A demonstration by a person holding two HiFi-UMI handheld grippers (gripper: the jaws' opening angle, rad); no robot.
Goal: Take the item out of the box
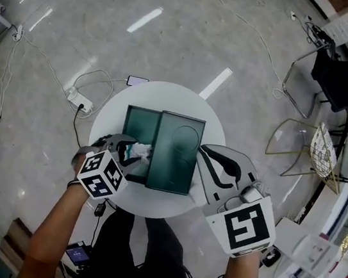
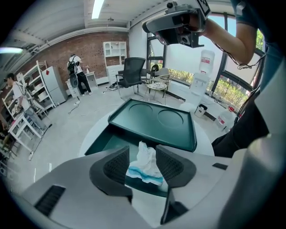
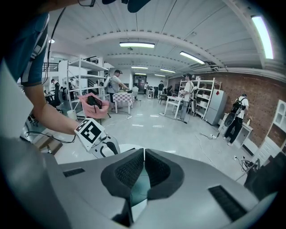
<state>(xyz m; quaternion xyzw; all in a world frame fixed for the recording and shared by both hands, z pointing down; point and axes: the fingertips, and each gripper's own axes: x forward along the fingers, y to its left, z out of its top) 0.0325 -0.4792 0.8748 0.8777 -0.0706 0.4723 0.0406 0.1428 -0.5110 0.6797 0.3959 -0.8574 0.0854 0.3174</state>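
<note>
A dark green box (image 1: 139,123) lies open on the round white table (image 1: 108,122), its base at the left. Its lid (image 1: 177,152), with round recesses, rests beside the base and partly over it. A crumpled white item with a blue stripe (image 2: 144,167) sits on the base's near edge. My left gripper (image 2: 142,154) stands open around it, a pad on each side and a gap at the left pad. In the head view the item (image 1: 138,152) shows between the left gripper's (image 1: 131,155) jaws. My right gripper (image 1: 203,151) is shut at the lid's right edge, with nothing seen between its jaws (image 3: 144,152).
A power strip (image 1: 76,96) with cables and a phone (image 1: 137,81) lie on the floor beyond the table. A black chair (image 1: 339,75) and a wire chair (image 1: 324,154) stand at the right. The left gripper view shows several people and shelves far off.
</note>
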